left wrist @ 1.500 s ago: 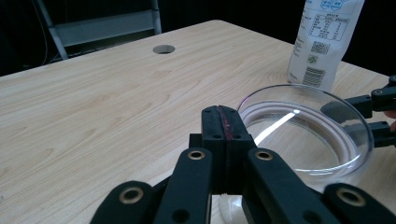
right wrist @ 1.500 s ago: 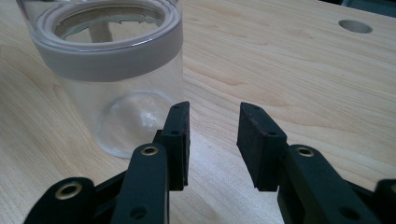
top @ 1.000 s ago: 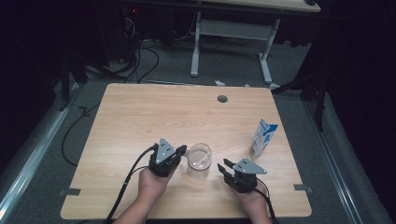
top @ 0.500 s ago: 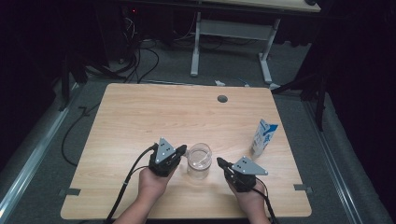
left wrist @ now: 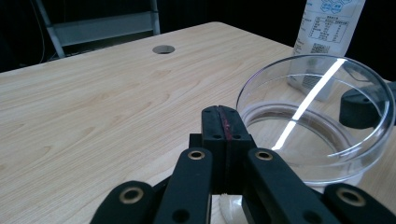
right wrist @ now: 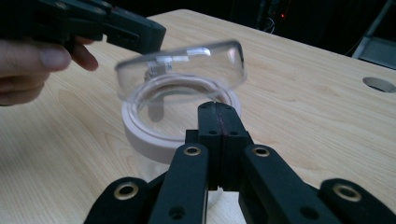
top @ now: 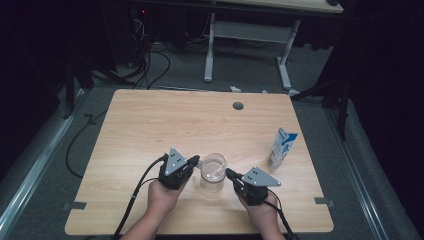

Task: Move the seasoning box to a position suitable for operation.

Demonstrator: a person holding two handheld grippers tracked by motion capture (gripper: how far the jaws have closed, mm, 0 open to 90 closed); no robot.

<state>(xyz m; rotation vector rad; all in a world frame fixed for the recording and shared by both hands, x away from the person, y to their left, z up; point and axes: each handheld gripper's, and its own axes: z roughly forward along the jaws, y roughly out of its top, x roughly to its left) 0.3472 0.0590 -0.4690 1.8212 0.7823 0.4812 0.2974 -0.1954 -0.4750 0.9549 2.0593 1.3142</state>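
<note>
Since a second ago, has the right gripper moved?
Yes. The right gripper slid left toward the glass jar, away from the milk carton, which stayed put.

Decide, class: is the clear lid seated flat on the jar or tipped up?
Tipped up. In the right gripper view the clear lid slants above the jar, its right edge raised, the white rim exposed beneath it.

Right gripper (right wrist: 219,112): jaws pressed together, tips at jar rim.
Jar (right wrist: 163,135): clear, white collar.
Lid (right wrist: 182,65): transparent, tilted above the jar, blurred; contact unclear.
Left gripper (right wrist: 140,32): behind lid, hand-held.
</note>
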